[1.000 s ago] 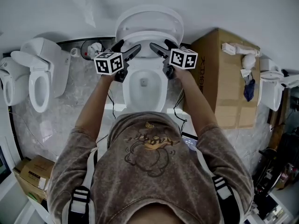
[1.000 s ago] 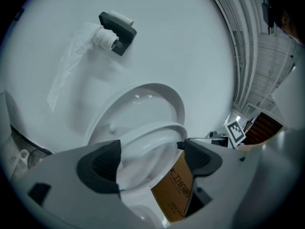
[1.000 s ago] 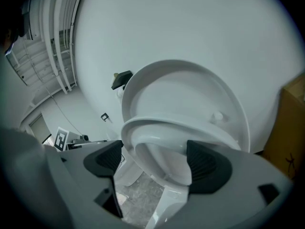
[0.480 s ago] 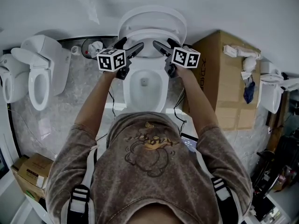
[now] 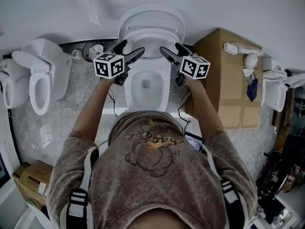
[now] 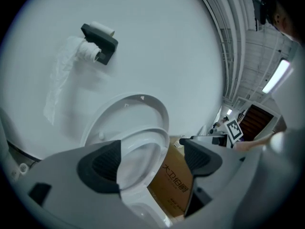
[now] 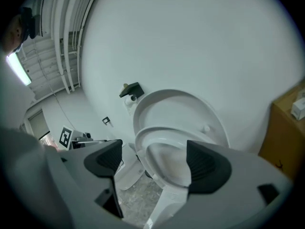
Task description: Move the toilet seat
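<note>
The white toilet (image 5: 147, 85) stands against the wall straight ahead. Its lid (image 5: 151, 18) is up against the wall. The seat ring (image 5: 152, 35) is raised too and leans a little forward of the lid (image 6: 128, 109), as the left gripper view shows on the seat ring (image 6: 157, 135). My left gripper (image 5: 129, 49) hovers at the bowl's left side and my right gripper (image 5: 170, 48) at its right side, both short of the seat. The left gripper (image 6: 150, 159) and right gripper (image 7: 155, 160) are open, with nothing between the pads; the seat ring (image 7: 157, 132) lies beyond them.
A tall cardboard box (image 5: 224, 75) stands close on the toilet's right. A second toilet (image 5: 40, 75) is on the left, with a dark round object (image 5: 93, 49) between them. A toilet paper holder (image 6: 100, 42) hangs on the wall. A small box (image 5: 33, 175) sits near left.
Both grippers have lifted a little; the right one has drifted to the right, away from the bowl. Both stay open, and the seat and lid have not moved.
</note>
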Tool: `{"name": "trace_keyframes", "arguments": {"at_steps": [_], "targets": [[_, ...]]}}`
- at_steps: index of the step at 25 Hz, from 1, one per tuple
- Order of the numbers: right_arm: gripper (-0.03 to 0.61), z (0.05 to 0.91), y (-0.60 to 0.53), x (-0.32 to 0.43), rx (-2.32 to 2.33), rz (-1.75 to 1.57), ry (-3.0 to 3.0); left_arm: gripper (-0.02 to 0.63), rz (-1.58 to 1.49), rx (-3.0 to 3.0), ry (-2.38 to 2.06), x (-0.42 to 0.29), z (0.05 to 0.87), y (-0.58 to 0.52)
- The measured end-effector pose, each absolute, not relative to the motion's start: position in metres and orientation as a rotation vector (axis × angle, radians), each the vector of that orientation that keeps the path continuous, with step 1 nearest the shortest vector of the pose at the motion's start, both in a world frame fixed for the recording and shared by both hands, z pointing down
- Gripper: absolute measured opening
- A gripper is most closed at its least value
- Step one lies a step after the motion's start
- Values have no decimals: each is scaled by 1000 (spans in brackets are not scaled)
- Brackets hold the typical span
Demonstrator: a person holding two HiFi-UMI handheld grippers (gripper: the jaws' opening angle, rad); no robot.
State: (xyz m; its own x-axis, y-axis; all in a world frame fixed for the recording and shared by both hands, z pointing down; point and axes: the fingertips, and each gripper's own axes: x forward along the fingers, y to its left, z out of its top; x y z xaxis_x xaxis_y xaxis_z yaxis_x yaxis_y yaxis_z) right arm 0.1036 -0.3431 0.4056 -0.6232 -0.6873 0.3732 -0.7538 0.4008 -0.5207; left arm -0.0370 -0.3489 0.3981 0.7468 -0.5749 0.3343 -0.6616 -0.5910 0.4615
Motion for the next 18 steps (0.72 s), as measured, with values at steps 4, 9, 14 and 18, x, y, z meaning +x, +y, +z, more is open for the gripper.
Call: {"name": "trace_keyframes", "arguments": {"at_steps": [4, 9, 14, 18], "targets": [[419, 379, -317, 116, 1329, 935, -2583, 423, 174, 2397, -897, -36, 374, -324], [419, 353, -281, 125, 1367, 848, -2616, 423, 148, 2442, -895, -39, 346, -293], [419, 345, -241, 128, 1377, 798, -2620, 423, 157, 2514, -889, -34, 329, -257], [419, 346, -216, 128, 1392, 722, -2590, 423, 197, 2566, -898, -34, 330, -232]]}}
